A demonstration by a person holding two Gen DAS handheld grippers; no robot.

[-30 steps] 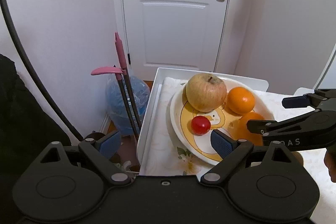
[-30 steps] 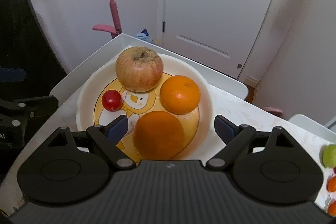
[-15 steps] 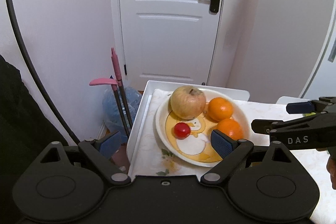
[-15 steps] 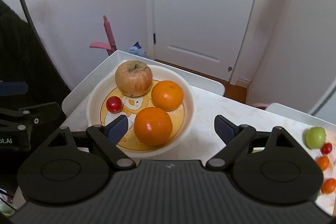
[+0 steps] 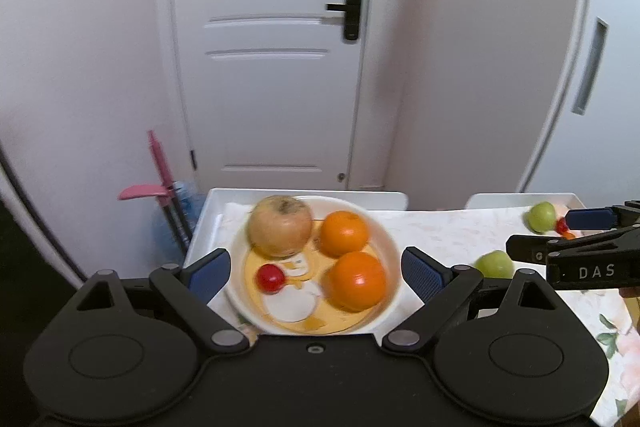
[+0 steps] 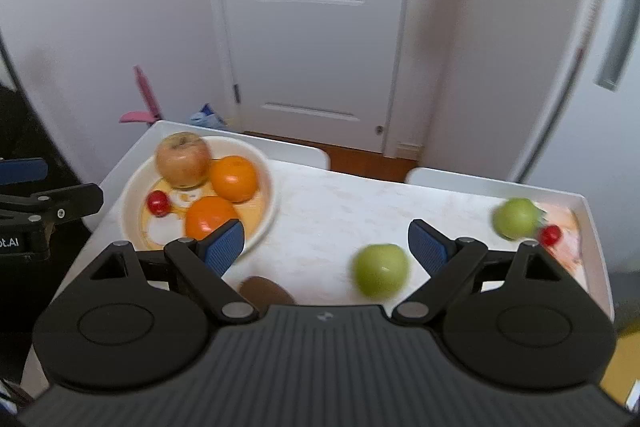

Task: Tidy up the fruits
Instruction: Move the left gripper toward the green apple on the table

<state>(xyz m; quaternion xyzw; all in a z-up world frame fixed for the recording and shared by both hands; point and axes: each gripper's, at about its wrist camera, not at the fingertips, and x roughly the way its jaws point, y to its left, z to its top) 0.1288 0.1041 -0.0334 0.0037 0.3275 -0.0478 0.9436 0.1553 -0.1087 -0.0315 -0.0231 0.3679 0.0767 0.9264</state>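
Observation:
A white plate (image 5: 390, 243) (image 6: 132, 187) on the table's left holds a russet apple (image 5: 279, 225) (image 6: 183, 159), two oranges (image 5: 344, 233) (image 5: 356, 281) and a cherry tomato (image 5: 270, 278) (image 6: 158, 202). My left gripper (image 5: 316, 269) is open and empty, above the plate's near edge. My right gripper (image 6: 326, 247) is open and empty over the table's middle. A green apple (image 6: 380, 270) (image 5: 494, 264) lies just ahead of it. Another green apple (image 6: 516, 218) (image 5: 541, 215) and a cherry tomato (image 6: 550, 234) lie far right. A brown kiwi (image 6: 266, 291) lies close under the right gripper.
The white table (image 6: 340, 203) has a raised rim and a floral cloth. A white door (image 5: 264, 47) and walls stand behind. A pink mop handle (image 5: 160, 167) and a blue bag (image 5: 184, 203) stand off the table's far left corner.
Both grippers have pulled back and up from the plate. The right one has swung right, leaving an orange on the plate and bringing the green apples and the kiwi into view.

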